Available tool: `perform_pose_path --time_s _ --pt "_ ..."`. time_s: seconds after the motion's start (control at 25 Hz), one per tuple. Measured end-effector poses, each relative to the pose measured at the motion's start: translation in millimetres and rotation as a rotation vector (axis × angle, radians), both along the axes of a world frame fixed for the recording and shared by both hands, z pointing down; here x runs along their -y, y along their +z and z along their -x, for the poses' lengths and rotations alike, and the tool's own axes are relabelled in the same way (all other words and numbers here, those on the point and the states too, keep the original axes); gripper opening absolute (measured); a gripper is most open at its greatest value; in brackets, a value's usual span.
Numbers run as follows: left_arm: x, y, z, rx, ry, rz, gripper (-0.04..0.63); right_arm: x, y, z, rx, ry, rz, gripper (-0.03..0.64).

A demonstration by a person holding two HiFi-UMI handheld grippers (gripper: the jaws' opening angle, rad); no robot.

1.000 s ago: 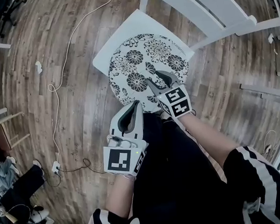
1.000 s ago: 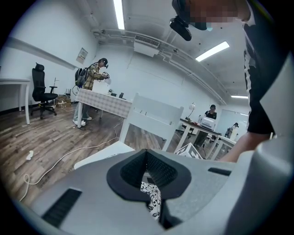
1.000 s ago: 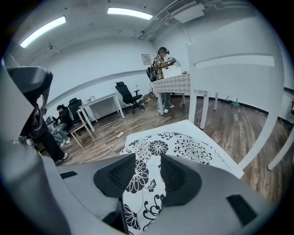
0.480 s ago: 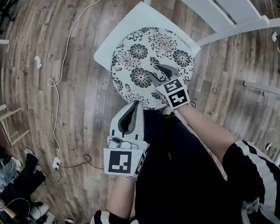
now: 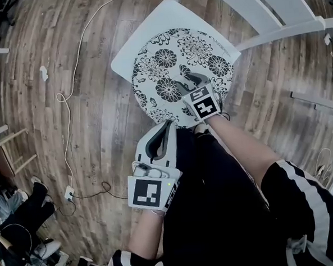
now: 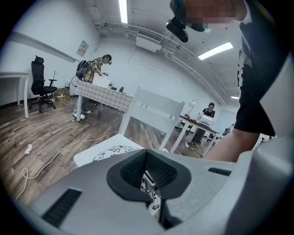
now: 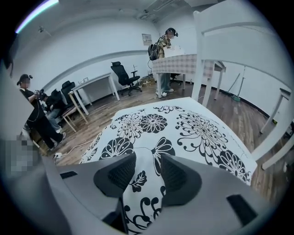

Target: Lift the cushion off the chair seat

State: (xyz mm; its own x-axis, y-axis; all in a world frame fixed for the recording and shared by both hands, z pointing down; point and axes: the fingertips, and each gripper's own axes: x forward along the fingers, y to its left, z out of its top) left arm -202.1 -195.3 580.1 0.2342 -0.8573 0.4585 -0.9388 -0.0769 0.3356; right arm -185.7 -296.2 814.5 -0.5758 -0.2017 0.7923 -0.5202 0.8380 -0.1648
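black-white cushion [image 5: 163,65] | left gripper [image 5: 167,124] pinched shut on edge | right gripper [image 5: 189,77] part-open astride it

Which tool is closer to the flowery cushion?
Right. The right tool is over the cushion with its jaws apart. The left tool is shut, just off its near edge.

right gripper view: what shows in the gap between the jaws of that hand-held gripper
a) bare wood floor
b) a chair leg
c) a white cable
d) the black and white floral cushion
d: the jaws of the right hand-held gripper stand apart, and the flower-printed cushion fills the gap between them.
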Motion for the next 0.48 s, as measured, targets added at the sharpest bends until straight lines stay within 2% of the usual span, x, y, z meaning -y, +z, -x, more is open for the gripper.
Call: perform_pose_path --time_s 0.28,0.48 --pt "-10 4 -2 -0.010 0.002 0.024 0.002 1 24 0 -0.085 -0.011 0.036 0.160" --pt "-10 5 -4 -0.016 0.008 0.017 0.002 2 28 2 -0.098 -0.020 0.021 0.160"
